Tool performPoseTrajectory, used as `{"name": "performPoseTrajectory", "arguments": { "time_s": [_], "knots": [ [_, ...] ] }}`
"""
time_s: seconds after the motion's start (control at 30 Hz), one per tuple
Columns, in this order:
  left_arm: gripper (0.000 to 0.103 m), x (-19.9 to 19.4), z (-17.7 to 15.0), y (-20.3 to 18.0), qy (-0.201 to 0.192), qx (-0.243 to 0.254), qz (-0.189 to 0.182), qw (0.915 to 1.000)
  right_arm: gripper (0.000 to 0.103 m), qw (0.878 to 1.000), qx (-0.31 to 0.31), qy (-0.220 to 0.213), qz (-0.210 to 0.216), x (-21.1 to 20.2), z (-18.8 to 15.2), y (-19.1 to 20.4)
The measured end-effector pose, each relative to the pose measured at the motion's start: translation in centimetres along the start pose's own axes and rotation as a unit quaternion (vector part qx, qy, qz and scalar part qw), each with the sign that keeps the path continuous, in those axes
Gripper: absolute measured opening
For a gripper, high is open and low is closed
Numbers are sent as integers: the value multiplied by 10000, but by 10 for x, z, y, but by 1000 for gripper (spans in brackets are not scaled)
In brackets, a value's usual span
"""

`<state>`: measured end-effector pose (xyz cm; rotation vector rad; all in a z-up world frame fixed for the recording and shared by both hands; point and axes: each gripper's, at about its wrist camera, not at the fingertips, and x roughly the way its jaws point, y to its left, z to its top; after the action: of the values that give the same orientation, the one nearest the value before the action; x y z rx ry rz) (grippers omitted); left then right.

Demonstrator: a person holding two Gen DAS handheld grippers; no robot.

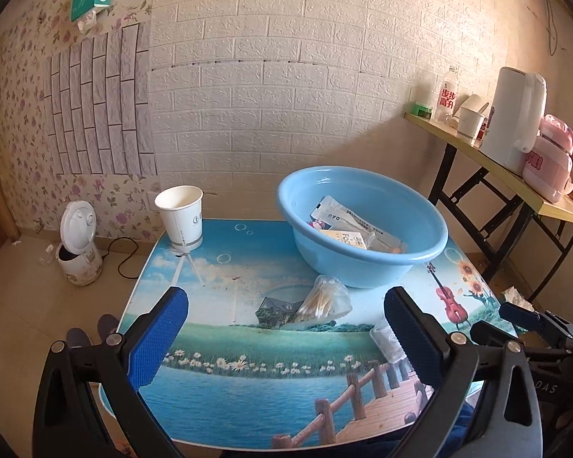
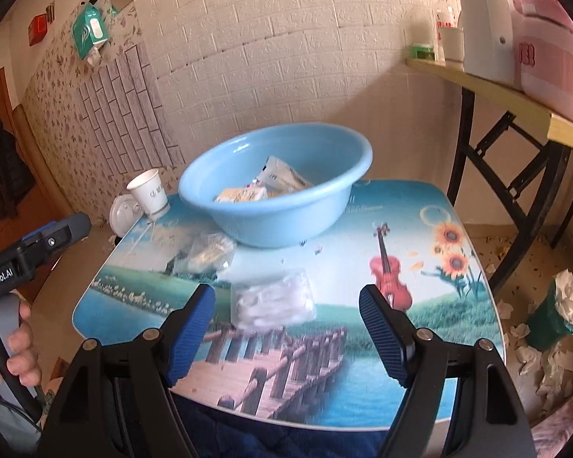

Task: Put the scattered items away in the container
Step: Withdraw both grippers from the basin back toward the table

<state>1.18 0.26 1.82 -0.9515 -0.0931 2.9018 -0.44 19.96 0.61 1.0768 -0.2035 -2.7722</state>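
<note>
A light blue basin [image 1: 347, 271] [image 2: 279, 225] stands at the back of the picture-printed table [image 1: 229, 393] [image 2: 343, 267] with several packets inside. In front of it lies a clear bag of cotton swabs [image 1: 322, 301] [image 2: 208, 253]. Nearer lies a white packet of cotton pads [image 2: 273, 299] [image 1: 382, 337], half hidden behind a finger in the left wrist view. My left gripper [image 1: 286, 324] is open and empty, with the swab bag ahead between its fingers. My right gripper [image 2: 286, 320] is open and empty, just short of the white packet.
A paper cup [image 1: 179, 213] [image 2: 151, 192] stands at the table's back left corner. A side table [image 1: 508, 175] at the right holds a kettle, a pink cooker and bottles. A rice cooker [image 1: 78, 252] sits on the floor at the left; a green bin [image 2: 554, 313] and tissues lie at the right.
</note>
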Motion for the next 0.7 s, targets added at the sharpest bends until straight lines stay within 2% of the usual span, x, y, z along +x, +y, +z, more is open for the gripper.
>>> {"name": "performPoseTrajectory", "arguments": {
  "time_s": [0.33,0.7],
  "knots": [
    [103,-8,-20,8,95,40,83,9999,79,9999,49,27,-132,-13,-11,-3],
    [103,-13,-35,20,203,-58,196,9996,79,9998,104,147,-61,-17,-17,-1]
  ]
}}
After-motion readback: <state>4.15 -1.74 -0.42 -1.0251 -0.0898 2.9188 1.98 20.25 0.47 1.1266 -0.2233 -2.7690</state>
